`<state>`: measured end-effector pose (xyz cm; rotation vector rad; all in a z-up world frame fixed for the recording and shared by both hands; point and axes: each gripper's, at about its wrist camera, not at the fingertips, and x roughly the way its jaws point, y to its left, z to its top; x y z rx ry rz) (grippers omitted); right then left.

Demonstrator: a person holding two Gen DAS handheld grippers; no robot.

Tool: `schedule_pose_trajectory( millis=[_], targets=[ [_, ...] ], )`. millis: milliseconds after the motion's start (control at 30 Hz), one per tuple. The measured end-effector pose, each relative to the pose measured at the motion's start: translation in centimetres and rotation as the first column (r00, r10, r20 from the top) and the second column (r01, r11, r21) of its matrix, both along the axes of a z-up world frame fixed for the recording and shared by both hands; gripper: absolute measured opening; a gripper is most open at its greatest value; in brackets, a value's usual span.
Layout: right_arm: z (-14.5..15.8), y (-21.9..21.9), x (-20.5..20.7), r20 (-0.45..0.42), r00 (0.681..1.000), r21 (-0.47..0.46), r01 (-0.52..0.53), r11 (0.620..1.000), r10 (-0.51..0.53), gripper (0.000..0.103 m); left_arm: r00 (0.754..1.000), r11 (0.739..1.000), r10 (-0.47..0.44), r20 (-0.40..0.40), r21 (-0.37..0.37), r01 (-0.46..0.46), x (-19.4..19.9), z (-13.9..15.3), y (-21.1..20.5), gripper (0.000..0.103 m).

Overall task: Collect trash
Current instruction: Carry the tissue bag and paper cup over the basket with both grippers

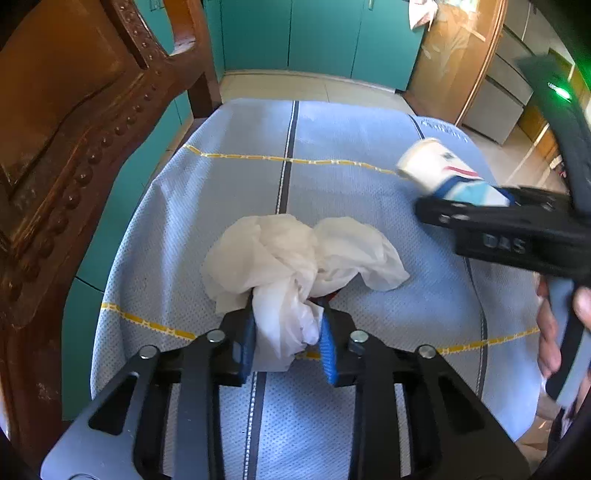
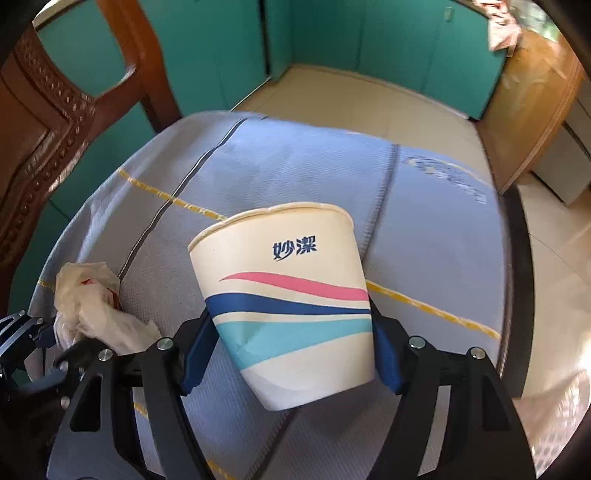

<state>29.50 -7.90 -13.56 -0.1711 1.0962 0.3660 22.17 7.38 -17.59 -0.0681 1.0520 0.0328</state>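
A crumpled white wad of tissue and thin plastic (image 1: 295, 251) lies on the light blue tablecloth (image 1: 351, 140). My left gripper (image 1: 288, 325) is shut on the wad's near end, its blue pads pinching it from both sides. The wad also shows in the right wrist view at the lower left (image 2: 96, 310). A paper cup (image 2: 288, 295) with pink, navy and turquoise waves sits tilted between the blue pads of my right gripper (image 2: 291, 350), which press on its lower wall and crease it. From the left wrist view the cup (image 1: 436, 166) hangs over the cloth's right side.
A carved wooden chair (image 1: 74, 129) stands close on the left of the table. Teal cabinets (image 1: 314, 33) line the far wall, with a wooden door (image 1: 454, 55) to their right. A person's hand (image 1: 550, 332) holds the right gripper's handle at the table's right edge.
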Motion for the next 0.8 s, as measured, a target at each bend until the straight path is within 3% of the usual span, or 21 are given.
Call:
schedule_pose_trajectory(
  millis=[167,400,633,800],
  targets=[
    [3.1,-2.3,-2.6,0.089,0.991,0.005,0.095,0.995,-0.095,0.072,0.999,1.000,0.000,0.050,-0.006,0.000,-0.5,1.6,-0.4,0.025],
    [6.5,-4.5,-6.3,0.166,0.976,0.040,0.136,0.990,-0.141,0.072,0.985,1.000,-0.007,0.175,0.003,0.007,-2.8,5.9,-1.5,0.024],
    [7.5,-5.3,-9.7,0.220,0.961,0.049,0.159,0.986,-0.166,0.072,0.949,0.999,-0.009,0.314,0.038,-0.002,-5.5,9.8,-2.3,0.024],
    [7.6,-5.5,-11.0,0.221,0.959,0.077,0.164,0.983,-0.177,0.072,0.936,0.997,-0.050,0.350,0.076,0.025,-6.8,11.3,-3.8,0.024]
  ],
)
